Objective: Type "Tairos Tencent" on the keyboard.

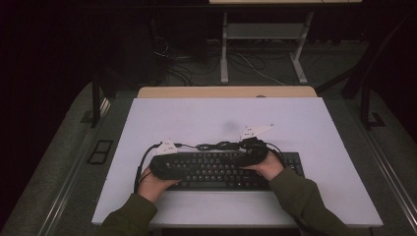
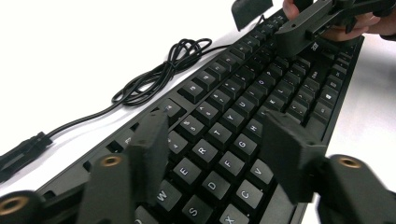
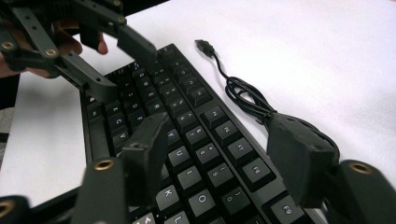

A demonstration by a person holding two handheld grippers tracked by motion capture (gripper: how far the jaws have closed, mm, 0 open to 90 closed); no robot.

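In the high view, a black keyboard (image 1: 223, 169) lies on the white table (image 1: 221, 118), near the front edge. The left claw (image 1: 164, 164) is over the left end of the keyboard and the right claw (image 1: 253, 150) is over its back edge, right of the middle. A black cable (image 1: 216, 146) lies bundled on the table just behind the keyboard, between the two claws.

In the left gripper view, the left claw (image 2: 215, 144) hangs over the letter keys of the keyboard (image 2: 243, 98). Its jaws stand about half open and nothing is between them except the keys below. The coiled cable (image 2: 161, 74) lies beside the keyboard on the table (image 2: 70, 46), and the right claw (image 2: 266, 21) is far off, also open.

In the right gripper view, the right claw (image 3: 219, 149) is above the upper key rows of the keyboard (image 3: 187, 126), jaws apart and holding nothing. The cable (image 3: 243, 93) with its plug (image 3: 204, 45) rests on the table (image 3: 303, 46). The left claw (image 3: 121, 65) is at the far end, open.
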